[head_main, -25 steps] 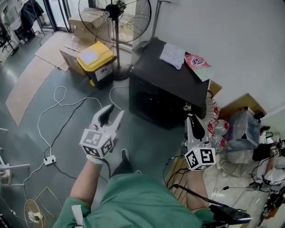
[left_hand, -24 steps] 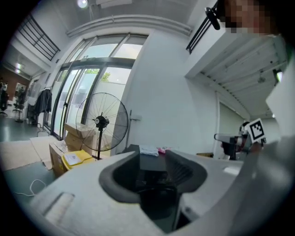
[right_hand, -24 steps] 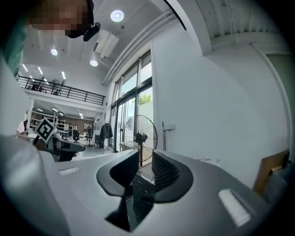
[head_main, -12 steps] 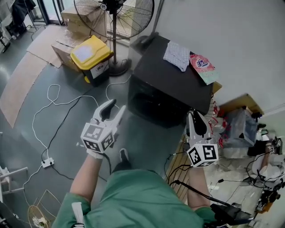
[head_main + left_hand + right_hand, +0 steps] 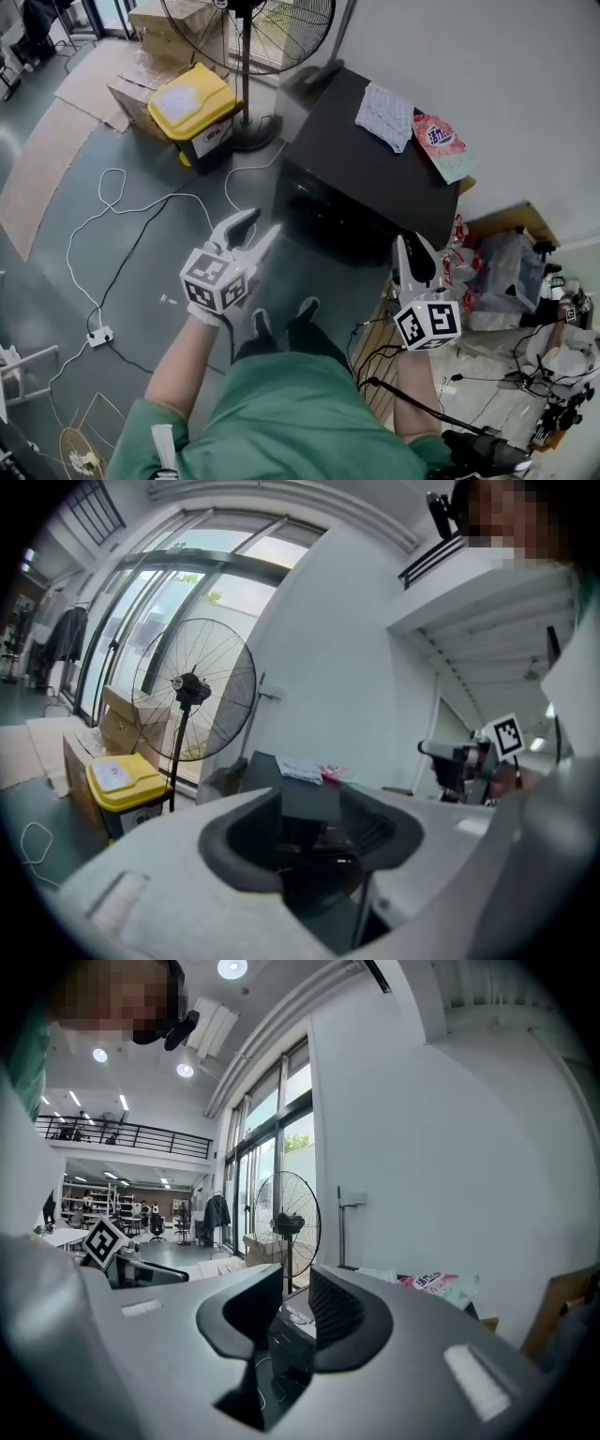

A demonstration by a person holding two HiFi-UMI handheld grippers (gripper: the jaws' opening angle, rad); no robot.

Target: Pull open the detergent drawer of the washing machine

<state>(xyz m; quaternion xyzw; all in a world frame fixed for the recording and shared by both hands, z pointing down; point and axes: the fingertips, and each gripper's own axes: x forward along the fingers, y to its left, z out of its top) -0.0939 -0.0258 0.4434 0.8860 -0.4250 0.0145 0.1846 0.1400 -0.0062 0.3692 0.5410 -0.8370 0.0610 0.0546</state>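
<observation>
The black washing machine [image 5: 375,178] stands against the white wall, its dark front [image 5: 328,220] facing me. I cannot make out its detergent drawer in the head view. My left gripper [image 5: 255,228] hovers over the floor just left of the machine's front corner, apart from it. Its jaws are opening, with a gap and nothing between them. The machine [image 5: 309,803] shows through that gap. My right gripper [image 5: 412,248] sits by the front right corner, jaws close together and empty. The machine's top front [image 5: 286,1330] appears past them.
A white cloth [image 5: 384,114] and a pink bag [image 5: 441,141] lie on the machine's top. A yellow-lidded bin [image 5: 192,108] and a standing fan [image 5: 248,37] are to its left. Cables [image 5: 122,216] and a power strip [image 5: 100,335] cross the floor. Clutter [image 5: 497,272] fills the right side.
Both grippers have moved closer to the washing machine. The left gripper's jaws have parted a little. My shoes now show below the grippers.
</observation>
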